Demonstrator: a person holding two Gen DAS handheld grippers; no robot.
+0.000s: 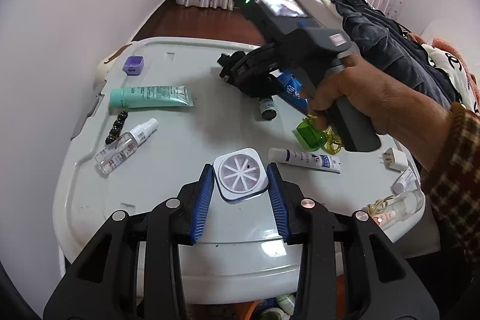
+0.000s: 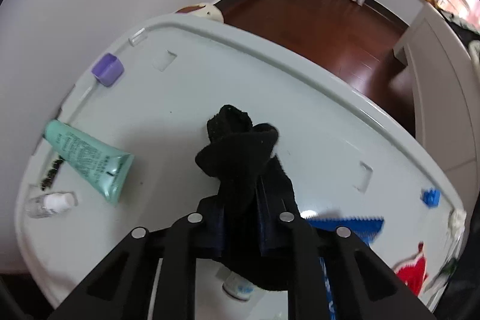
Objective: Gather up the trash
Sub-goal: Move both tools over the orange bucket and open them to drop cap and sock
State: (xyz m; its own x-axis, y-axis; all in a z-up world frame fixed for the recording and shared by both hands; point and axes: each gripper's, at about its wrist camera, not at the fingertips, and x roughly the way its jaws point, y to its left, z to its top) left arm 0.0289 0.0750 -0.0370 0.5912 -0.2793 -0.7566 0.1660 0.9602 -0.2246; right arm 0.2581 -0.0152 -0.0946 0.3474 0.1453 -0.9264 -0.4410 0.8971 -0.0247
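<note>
My left gripper is shut on a white square cap with a spoked round inside, its blue pads against both sides, just above the pale grey bin lid. My right gripper is shut on a black sock that bunches out past the fingertips and hangs below them, held over the lid. In the left wrist view the right gripper is at the far middle of the lid with the sock in it.
On the lid lie a mint green tube, a purple cap, clear spray bottles, a dark bead string, a small dark bottle, a green clear cap, a white tube, a white plug. Wooden floor and curtains lie beyond.
</note>
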